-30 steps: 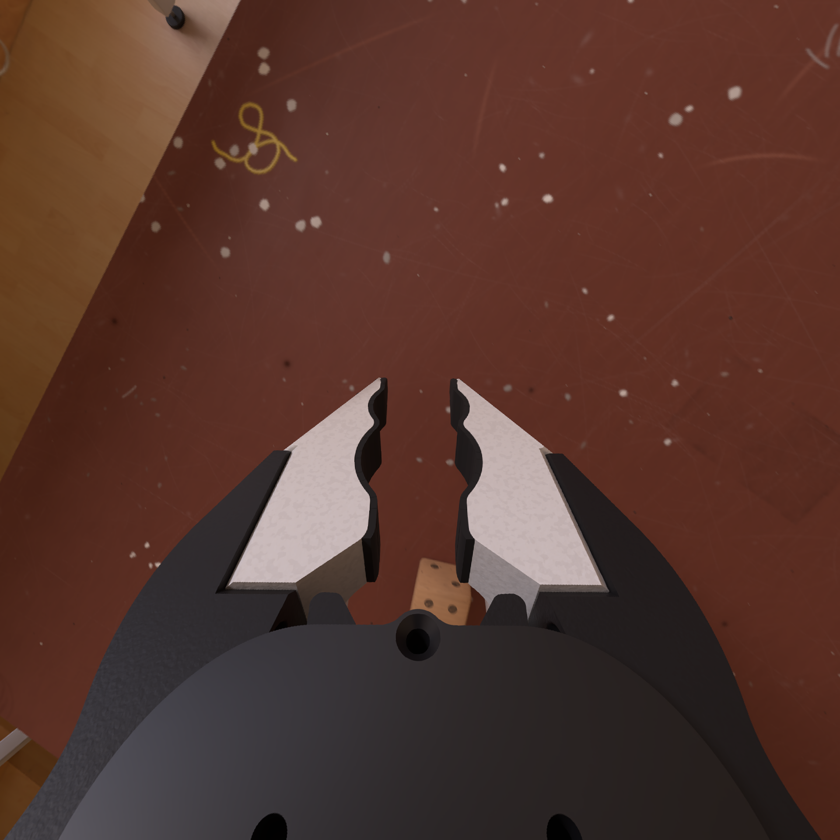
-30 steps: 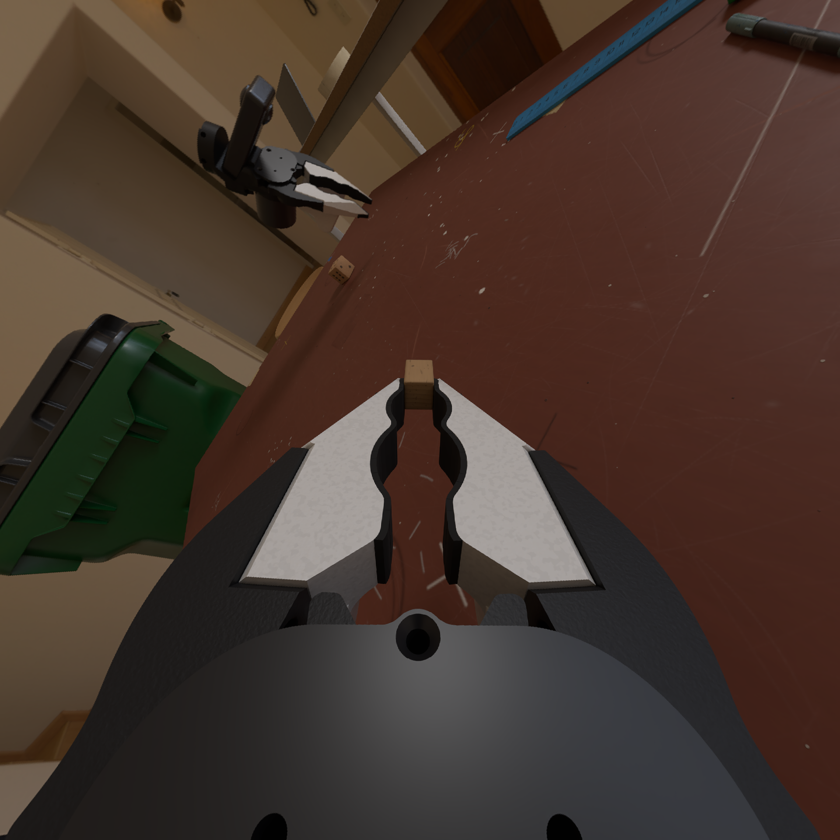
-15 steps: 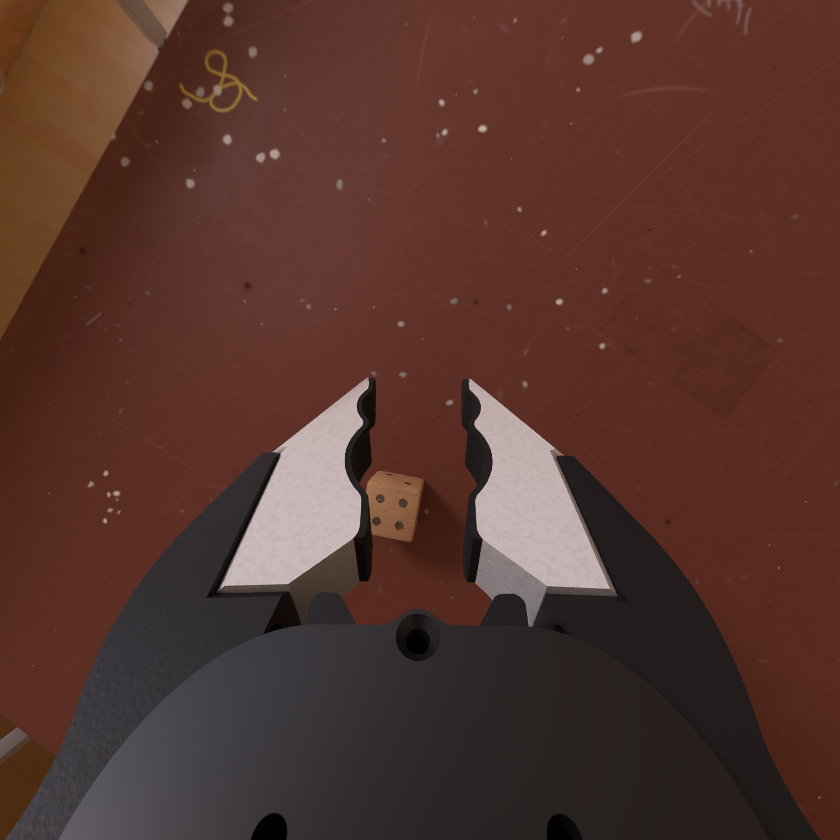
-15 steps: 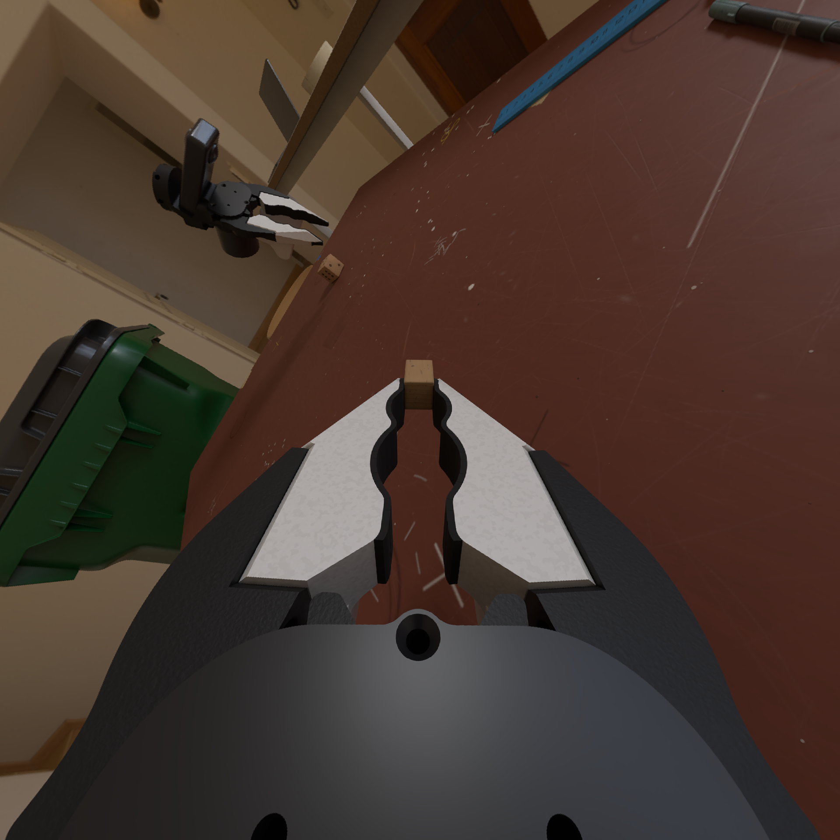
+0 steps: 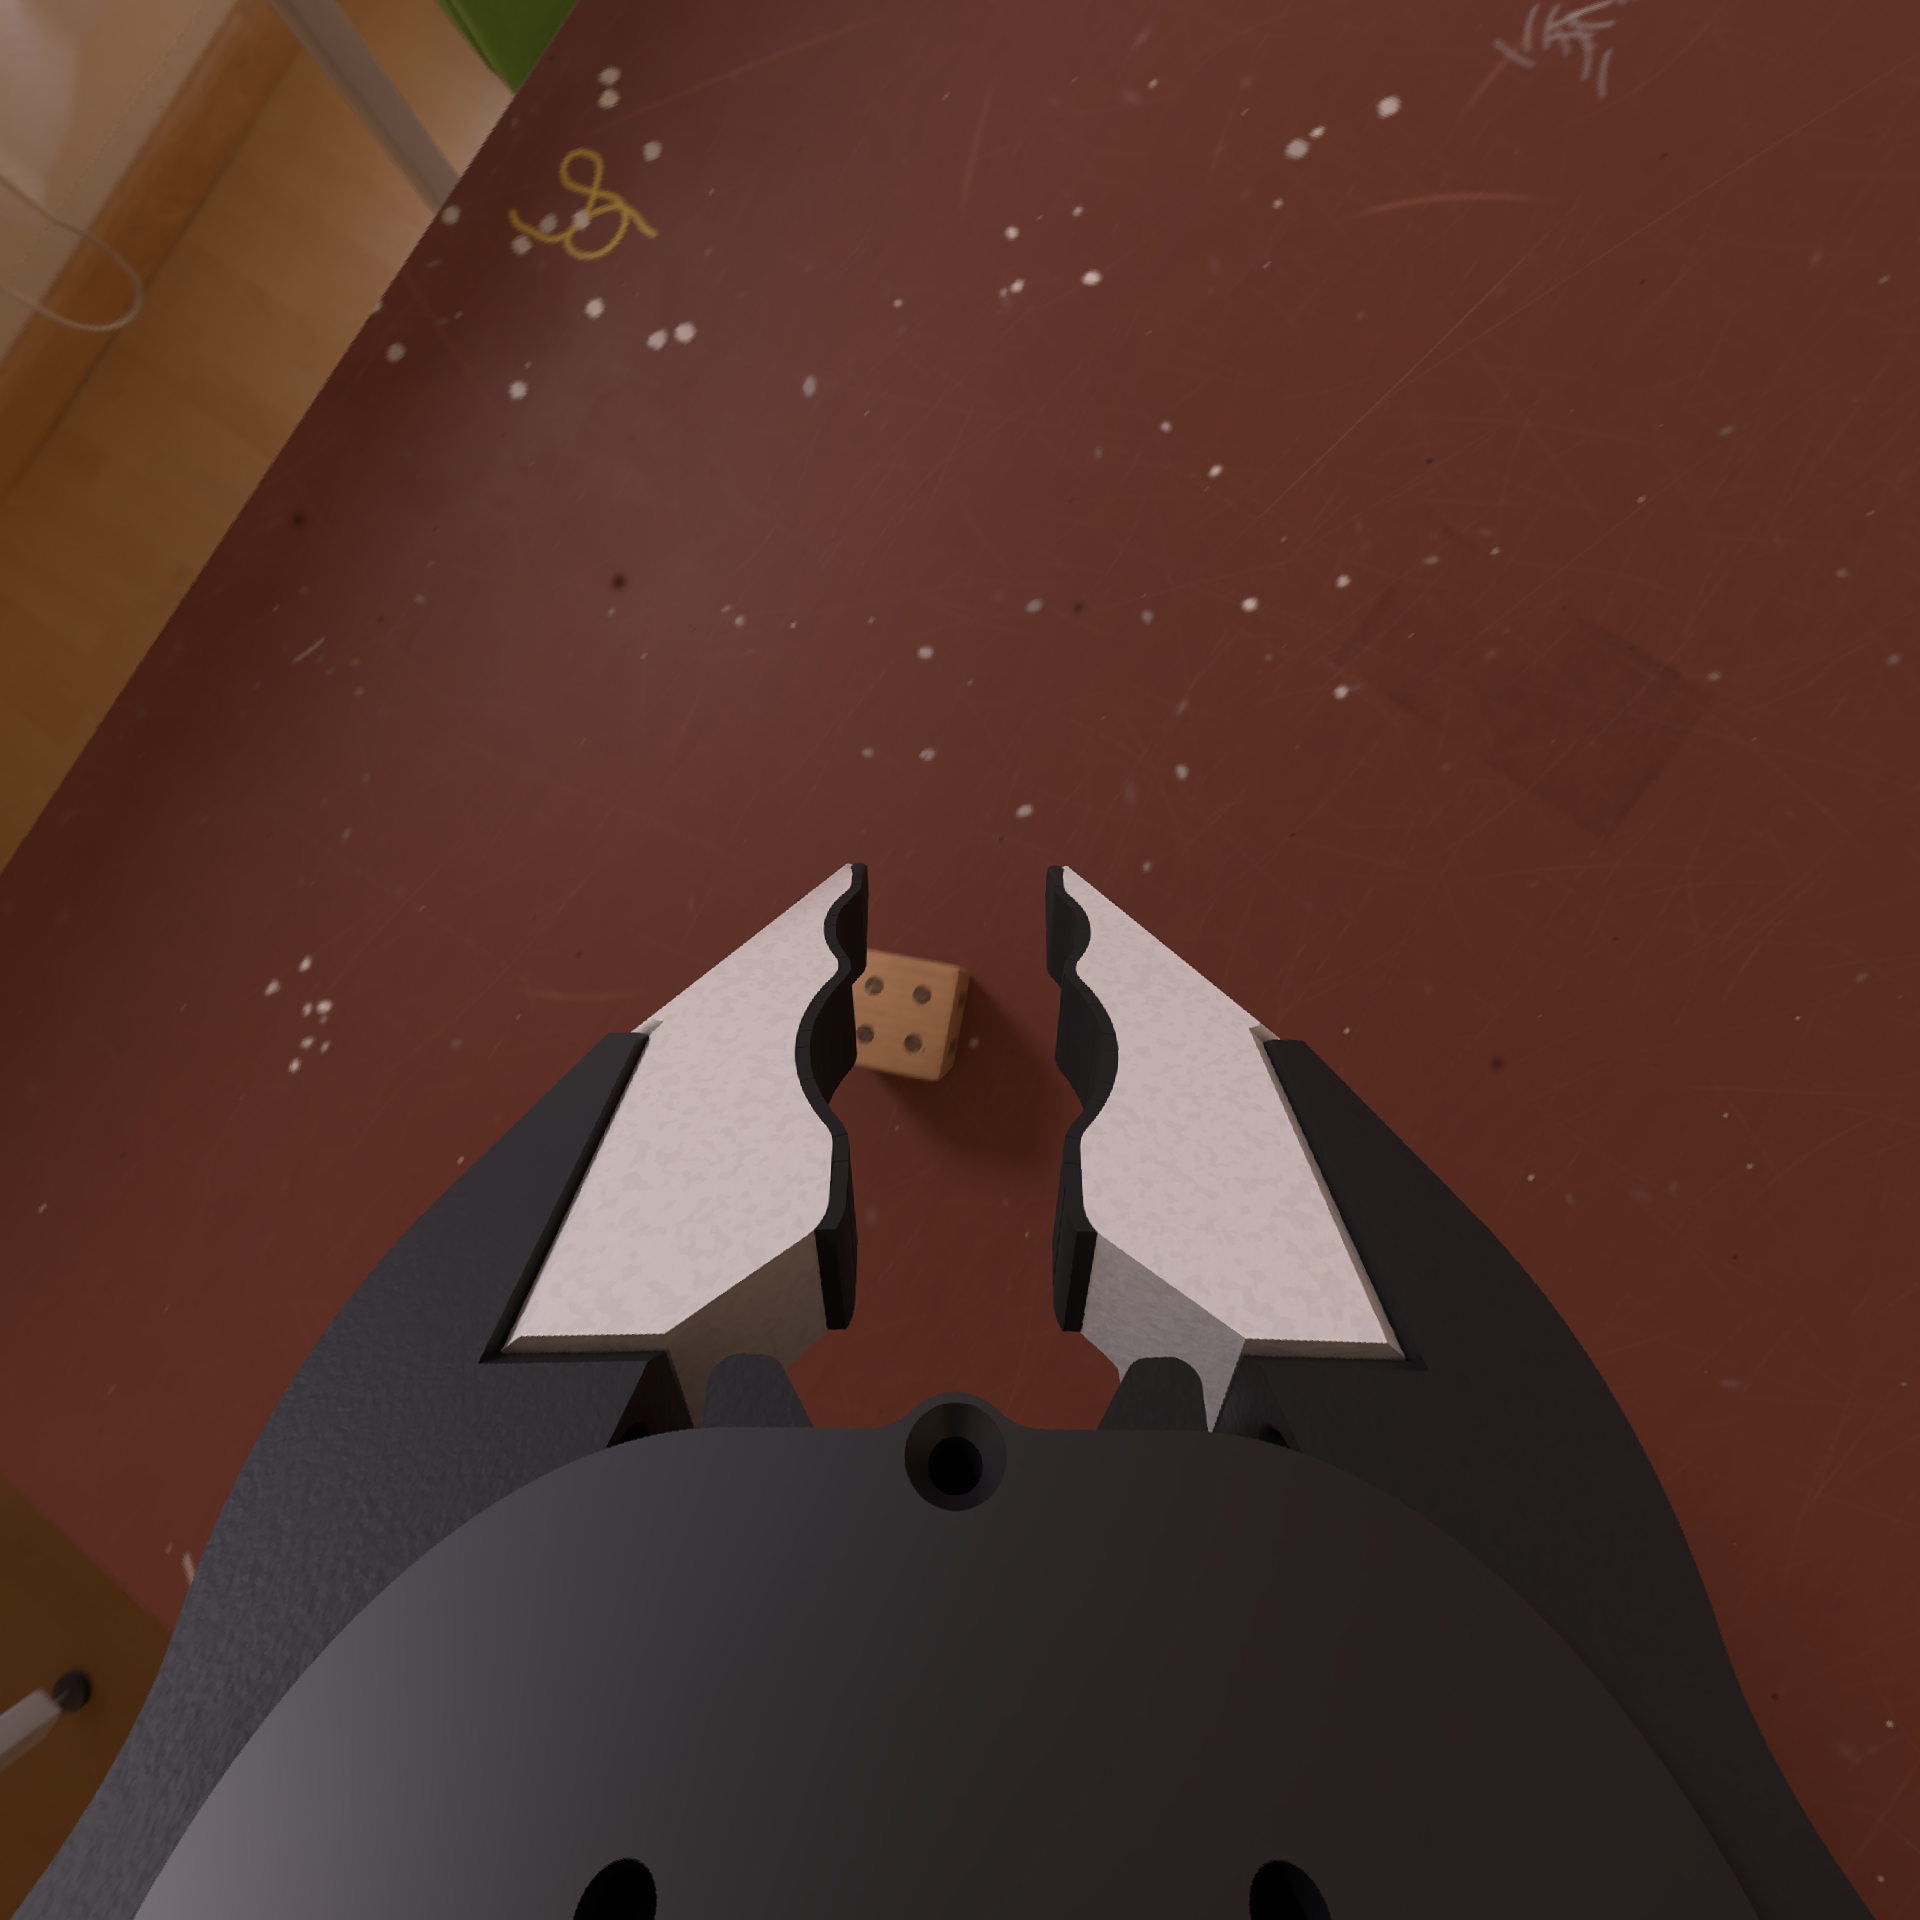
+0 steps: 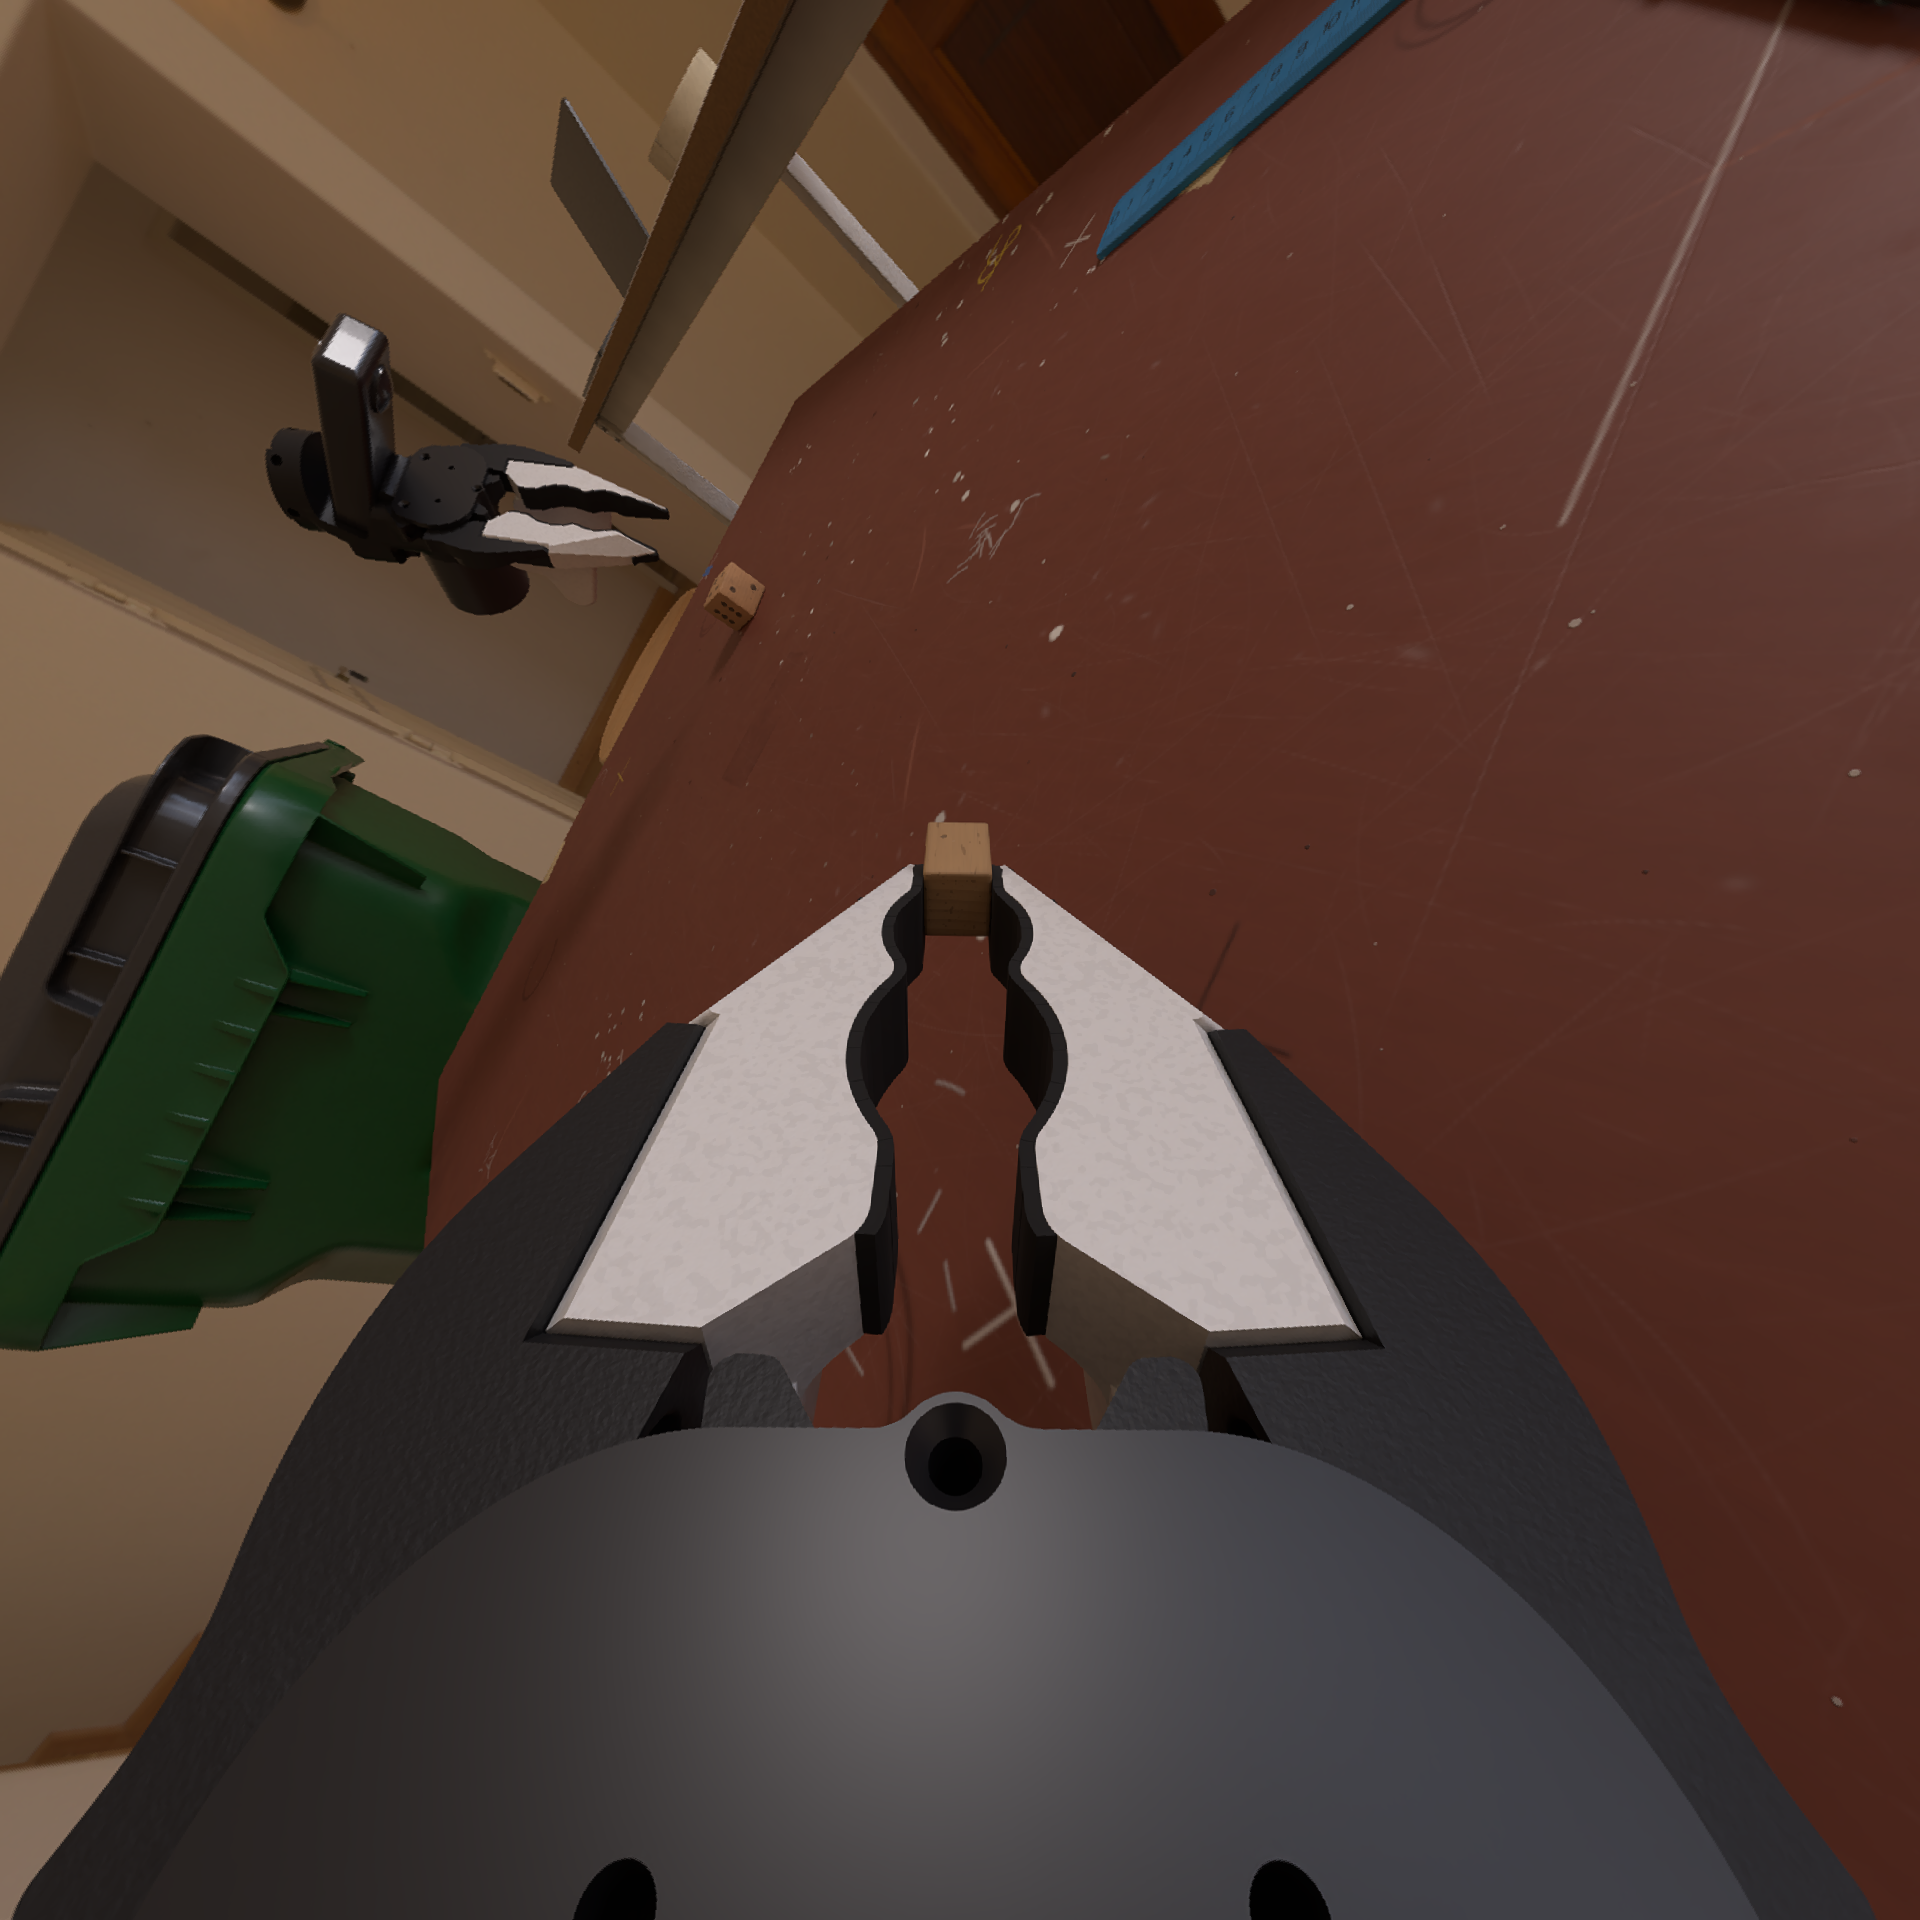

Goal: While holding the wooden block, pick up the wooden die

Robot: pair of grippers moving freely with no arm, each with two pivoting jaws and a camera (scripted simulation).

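The wooden die (image 5: 906,1018) lies on the dark red table (image 5: 1351,520), its four-dot face up. My left gripper (image 5: 954,883) is open above it; the die shows between the fingers, close to the left finger (image 5: 727,1091), which hides its left edge. My right gripper (image 6: 958,883) is shut on the small plain wooden block (image 6: 958,878) at its fingertips, held above the table. In the right wrist view the die (image 6: 734,596) sits near the table's far left edge, with the left gripper (image 6: 655,528) above and left of it.
The table edge runs along the left in the left wrist view, wooden floor (image 5: 125,364) beyond it. A green bin (image 6: 208,1039) stands off the table at left. A blue ruler (image 6: 1226,135) lies far back. A yellow scribble (image 5: 587,213) marks the table.
The left gripper has moved so the die shifted from near the finger bases up toward the fingertips. The right gripper still holds the block, barely moved.
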